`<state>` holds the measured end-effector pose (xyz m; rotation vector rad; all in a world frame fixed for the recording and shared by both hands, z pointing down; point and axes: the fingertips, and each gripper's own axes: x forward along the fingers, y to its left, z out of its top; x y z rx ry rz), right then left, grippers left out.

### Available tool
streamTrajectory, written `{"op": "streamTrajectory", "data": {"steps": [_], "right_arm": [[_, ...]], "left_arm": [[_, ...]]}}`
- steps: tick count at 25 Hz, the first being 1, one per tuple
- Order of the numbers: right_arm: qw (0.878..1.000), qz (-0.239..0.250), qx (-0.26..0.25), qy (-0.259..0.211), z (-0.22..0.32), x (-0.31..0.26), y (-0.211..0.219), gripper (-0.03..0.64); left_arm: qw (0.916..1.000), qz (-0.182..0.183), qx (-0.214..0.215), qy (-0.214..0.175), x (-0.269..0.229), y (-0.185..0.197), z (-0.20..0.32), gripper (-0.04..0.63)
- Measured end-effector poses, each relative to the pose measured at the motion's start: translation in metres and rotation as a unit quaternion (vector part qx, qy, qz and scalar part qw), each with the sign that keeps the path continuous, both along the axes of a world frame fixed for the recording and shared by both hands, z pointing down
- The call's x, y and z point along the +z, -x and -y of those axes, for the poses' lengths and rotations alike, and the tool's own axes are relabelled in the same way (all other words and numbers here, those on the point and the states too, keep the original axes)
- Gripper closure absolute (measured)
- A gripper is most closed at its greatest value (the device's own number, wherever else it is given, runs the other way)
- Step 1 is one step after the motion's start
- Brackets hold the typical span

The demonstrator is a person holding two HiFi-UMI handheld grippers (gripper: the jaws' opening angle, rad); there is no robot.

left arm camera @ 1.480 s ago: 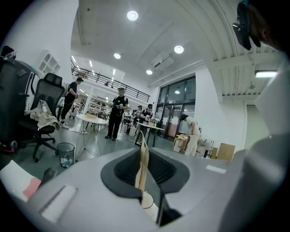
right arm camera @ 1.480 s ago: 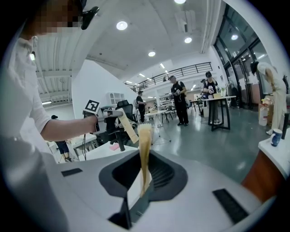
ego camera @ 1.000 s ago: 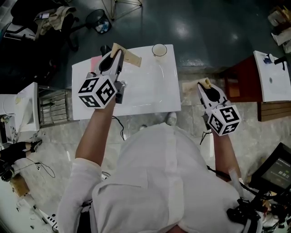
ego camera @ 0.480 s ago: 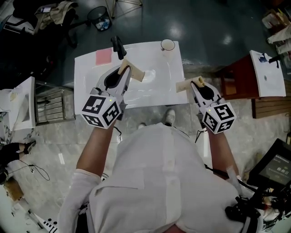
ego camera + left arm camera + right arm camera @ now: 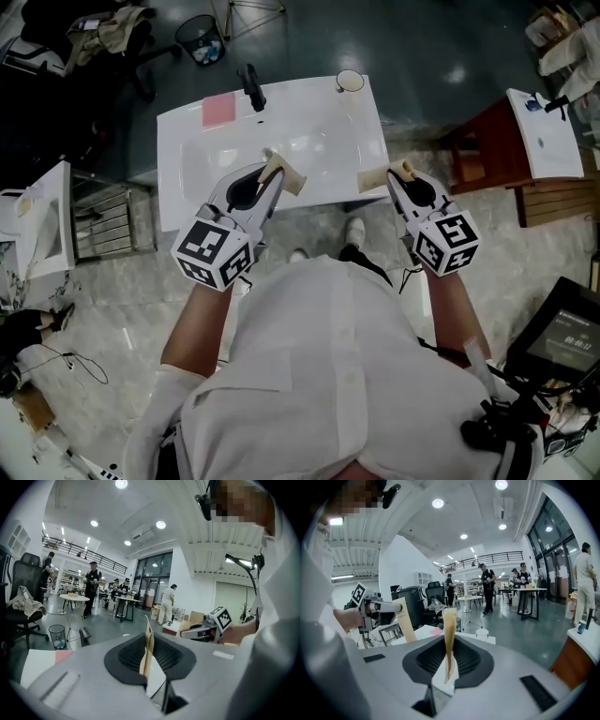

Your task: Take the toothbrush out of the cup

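Note:
A small white cup (image 5: 350, 82) stands at the far right corner of the white basin top (image 5: 187, 187); it also shows in the right gripper view (image 5: 482, 633). What is inside the cup is too small to make out. My left gripper (image 5: 281, 173) hangs over the near edge of the top, its tan pads pressed together with nothing between them (image 5: 148, 630). My right gripper (image 5: 389, 174) is at the top's near right corner, also shut and empty (image 5: 449, 616). Both are well short of the cup.
A black tap (image 5: 251, 86) and a pink pad (image 5: 218, 109) are at the far edge of the top. A bin (image 5: 200, 37) and office chair stand beyond, a red-brown cabinet (image 5: 483, 155) to the right, a metal rack (image 5: 117, 220) to the left. People stand far off.
My left gripper has drawn back from over the far part of the top to its near edge. The right gripper has shifted left, closer to the top's corner. Both jaws stayed shut.

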<state>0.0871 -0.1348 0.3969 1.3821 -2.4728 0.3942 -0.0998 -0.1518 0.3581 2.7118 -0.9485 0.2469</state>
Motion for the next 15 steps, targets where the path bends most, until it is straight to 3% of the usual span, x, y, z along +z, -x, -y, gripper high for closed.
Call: {"op": "streamTrajectory", "data": {"steps": [6,15], "right_arm": [[1.0,-0.005,-0.004,0.005,-0.04,0.02,0.029,0.569],[1.0,-0.009,-0.018,0.006,-0.053,0.024,0.056,0.569]], "left_arm": [[0.9992,0.007,0.037,-0.009,0.015,0.012,-0.046,0.546],[0.9982,0.009,0.056,-0.017,0.013,0.021,-0.067,0.546]]}}
